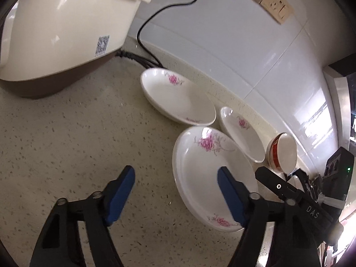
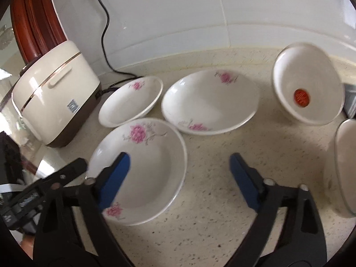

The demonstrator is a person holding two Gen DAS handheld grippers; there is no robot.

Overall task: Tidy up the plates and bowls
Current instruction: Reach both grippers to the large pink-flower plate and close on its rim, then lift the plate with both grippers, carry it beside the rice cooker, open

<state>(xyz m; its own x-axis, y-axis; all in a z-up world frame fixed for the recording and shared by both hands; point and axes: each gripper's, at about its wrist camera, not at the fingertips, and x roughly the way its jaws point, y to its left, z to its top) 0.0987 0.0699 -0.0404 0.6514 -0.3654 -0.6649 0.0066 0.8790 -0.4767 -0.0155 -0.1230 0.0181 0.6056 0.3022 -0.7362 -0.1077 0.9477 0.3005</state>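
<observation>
While both tools hung over the speckled worktop [image 2: 211,200], the left hand-held gripper [image 1: 175,195] had its blue pads spread fairly wide with nothing pressed between them; its right pad [image 1: 231,198] stood over the near plate [image 1: 200,169], its left pad over bare worktop; the right hand-held gripper [image 2: 180,182] was likewise wide and gripped nothing, one blue pad [image 2: 114,180] over that same near plate and the other over bare stone; three white plates with pink flowers lay close together near the tiled wall [image 2: 178,11], the near plate in front, a second plate [image 2: 131,101] behind it towards the rice cooker [image 2: 55,98], and a third plate [image 2: 210,102] beside the second, their rims near or touching; to the right a bowl with a red mark [image 2: 309,84] inside sat tilted, apart from the plates; another white bowl [image 2: 342,169] showed only partly at the right edge; a black cord [image 2: 104,33] ran from a wall socket down behind the rice cooker.
</observation>
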